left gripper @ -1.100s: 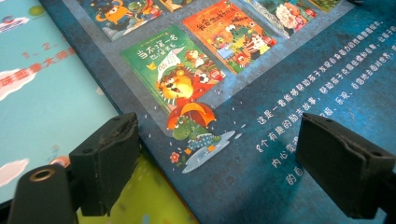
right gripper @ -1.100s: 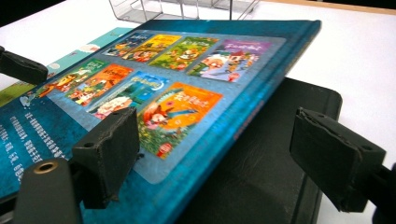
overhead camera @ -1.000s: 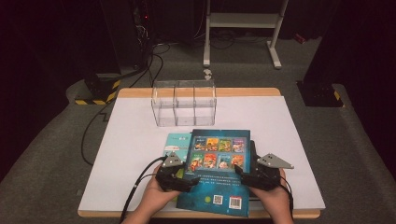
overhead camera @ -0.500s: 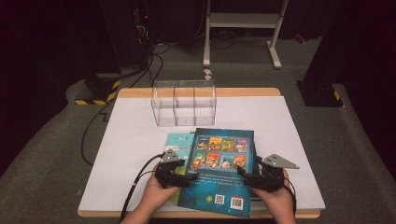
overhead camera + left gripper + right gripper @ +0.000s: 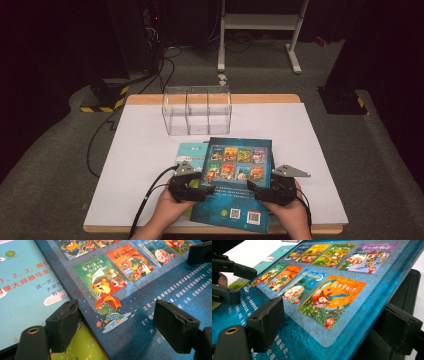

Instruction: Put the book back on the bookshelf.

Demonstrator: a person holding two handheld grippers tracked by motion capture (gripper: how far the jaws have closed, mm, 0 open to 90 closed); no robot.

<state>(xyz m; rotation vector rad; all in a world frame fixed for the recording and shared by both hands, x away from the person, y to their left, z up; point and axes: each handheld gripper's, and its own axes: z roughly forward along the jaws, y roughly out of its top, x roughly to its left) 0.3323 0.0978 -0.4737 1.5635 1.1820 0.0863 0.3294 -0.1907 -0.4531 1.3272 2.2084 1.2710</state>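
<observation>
A dark blue picture book [image 5: 235, 175] lies back cover up near the table's front edge, over a teal book [image 5: 190, 152]. My left gripper [image 5: 209, 189] is at its left edge and my right gripper [image 5: 251, 189] at its right edge, pointing toward each other. In the left gripper view the jaws [image 5: 118, 325] have just been closing a little. They still stand wide, straddling the blue book's [image 5: 150, 290] edge without pressing it. In the right gripper view the jaws [image 5: 332, 327] are also wide, one above the cover [image 5: 337, 302] and one under the raised edge.
A clear plastic organiser [image 5: 197, 110] with three compartments stands just behind the books. The teal book [image 5: 22, 285] and a green one [image 5: 82, 347] lie under the blue book's left side. A white sheet [image 5: 140, 150] covers the wooden table. Cables trail off to the left.
The blue book has shifted slightly to the right over the teal one. Both hands have stayed at its sides.
</observation>
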